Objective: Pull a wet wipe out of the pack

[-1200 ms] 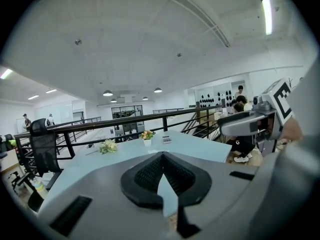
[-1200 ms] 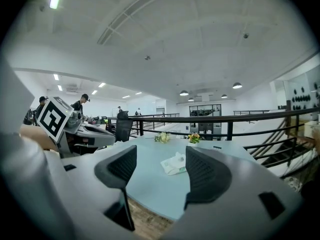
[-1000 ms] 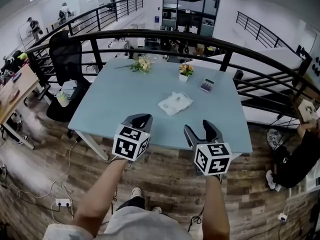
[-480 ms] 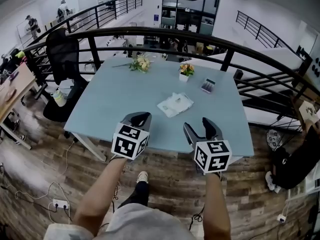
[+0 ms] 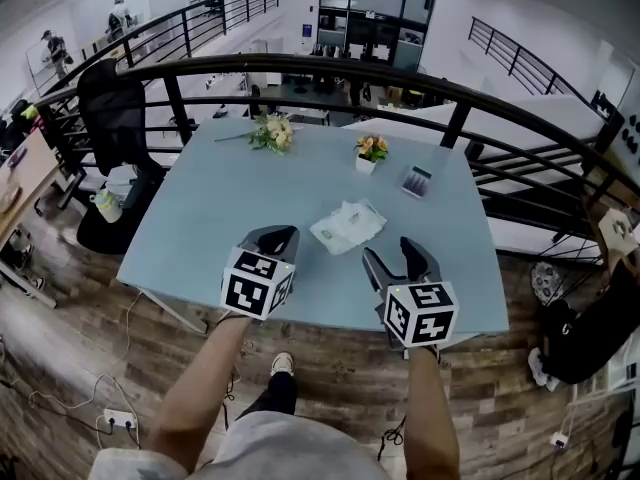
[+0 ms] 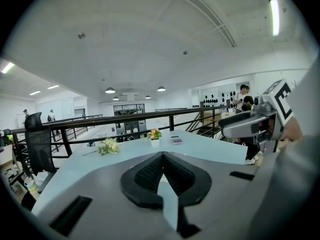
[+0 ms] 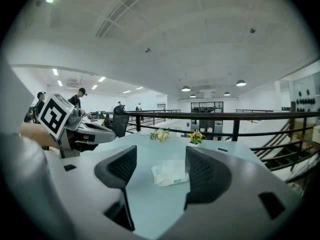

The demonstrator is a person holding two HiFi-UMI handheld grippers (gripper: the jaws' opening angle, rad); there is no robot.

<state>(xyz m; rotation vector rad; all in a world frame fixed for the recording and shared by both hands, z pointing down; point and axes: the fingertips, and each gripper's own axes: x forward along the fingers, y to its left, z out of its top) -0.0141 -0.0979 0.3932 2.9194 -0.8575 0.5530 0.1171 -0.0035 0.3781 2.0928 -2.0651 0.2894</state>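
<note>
The wet wipe pack lies flat near the middle of the worktop. On the near side of the pack, the left hand-held gripper has its jaws pressed together on nothing. The right hand-held gripper is spread wide, well short of the pack. Beyond the pack stand a potted flower, a bouquet and what may be a calculator.

One wet wipe pack, one calculator, one flowerpot and one bouquet are being borne by one counter; two tools, the left tool and right tool, are being held.
</note>
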